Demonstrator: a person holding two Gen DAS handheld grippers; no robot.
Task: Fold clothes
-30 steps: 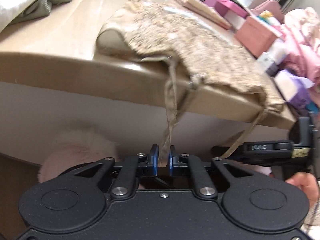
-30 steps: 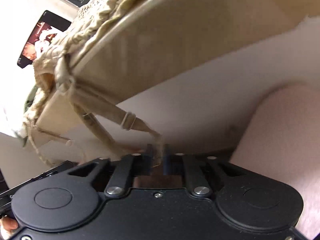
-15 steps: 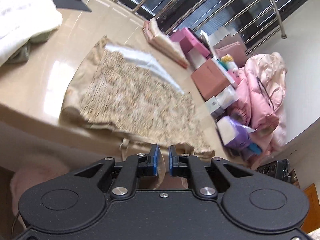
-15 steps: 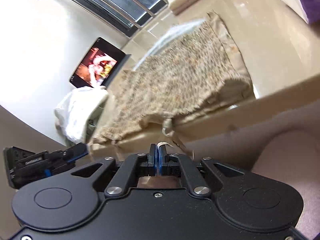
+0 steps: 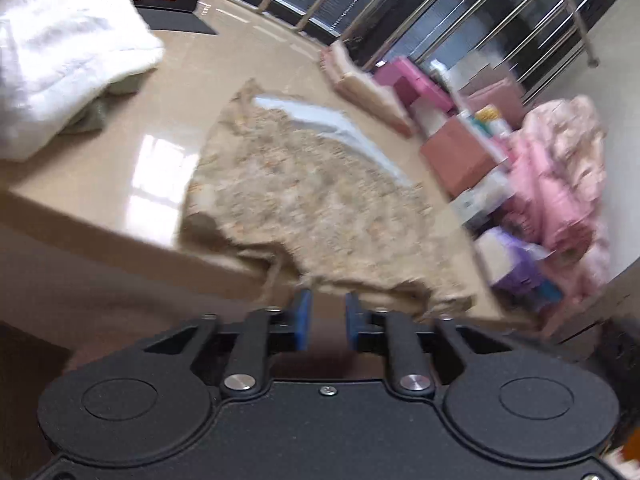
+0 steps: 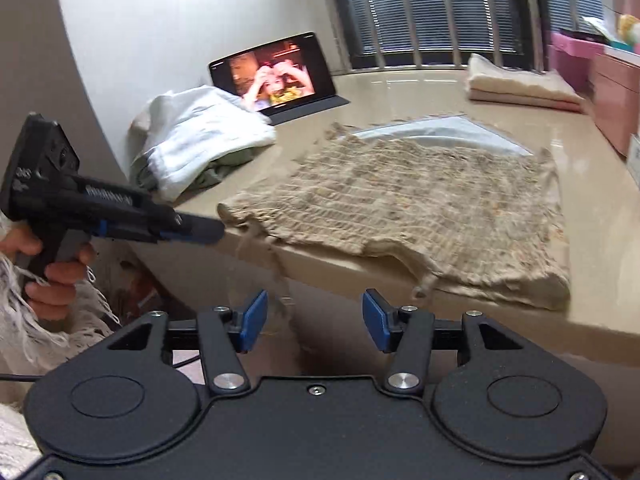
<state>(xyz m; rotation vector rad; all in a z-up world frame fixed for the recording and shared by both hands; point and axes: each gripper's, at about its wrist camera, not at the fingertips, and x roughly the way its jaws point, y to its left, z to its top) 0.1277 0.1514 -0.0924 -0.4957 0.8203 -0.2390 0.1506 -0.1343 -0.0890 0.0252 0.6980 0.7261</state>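
A beige smocked top (image 5: 312, 200) lies spread flat on the glossy tan table (image 5: 132, 168), its near hem at the table's front edge. My left gripper (image 5: 326, 320) hovers just before that hem. Its jaws are opening with nothing between them, and a thin strap (image 5: 272, 276) dangles just left of them. In the right wrist view the top (image 6: 420, 208) lies ahead, and my right gripper (image 6: 315, 320) sits below the table edge. Its jaws are opening wide, and a loose strap (image 6: 280, 280) hangs blurred in front of the gap, unpressed. The left gripper (image 6: 204, 232) points at the top's left corner.
A white towel pile (image 6: 200, 132) over green cloth sits at the back left beside a lit tablet (image 6: 276, 76). A folded beige stack (image 6: 520, 84) lies at the far right. Pink boxes (image 5: 460, 152) and a pink jacket (image 5: 560, 184) crowd the right, with window railings behind them.
Both grippers held the straps below the table edge, then rose above it and let go. Their jaws now stand apart, and the right view has rolled to level.
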